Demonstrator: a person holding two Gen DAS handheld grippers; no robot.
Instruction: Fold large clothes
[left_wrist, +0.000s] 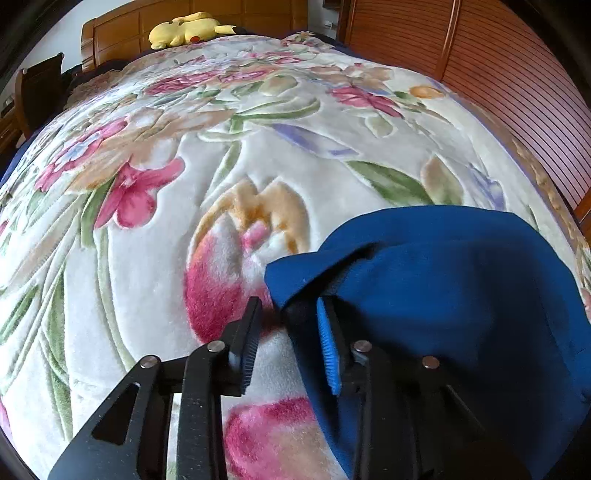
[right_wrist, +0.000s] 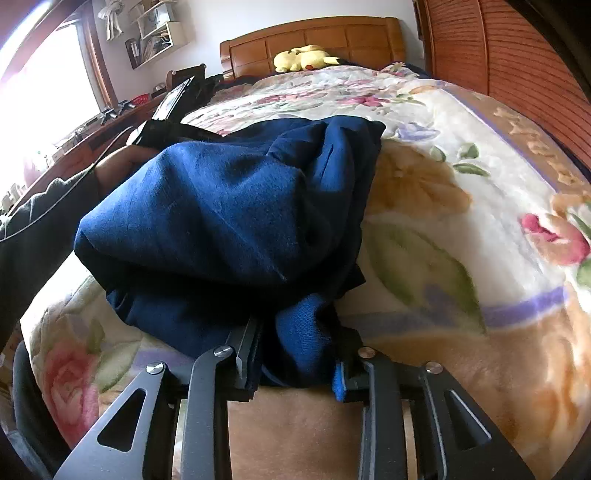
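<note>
Right claw (right_wrist: 295, 343) gripping blue garment (right_wrist: 221, 206), floral blanket (right_wrist: 461, 221), no legible writing

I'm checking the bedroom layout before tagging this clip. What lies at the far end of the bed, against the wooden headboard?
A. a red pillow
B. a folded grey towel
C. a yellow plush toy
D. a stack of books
C: a yellow plush toy lies by the wooden headboard, beyond the floral fleece blanket where the dark blue garment sits.
</note>
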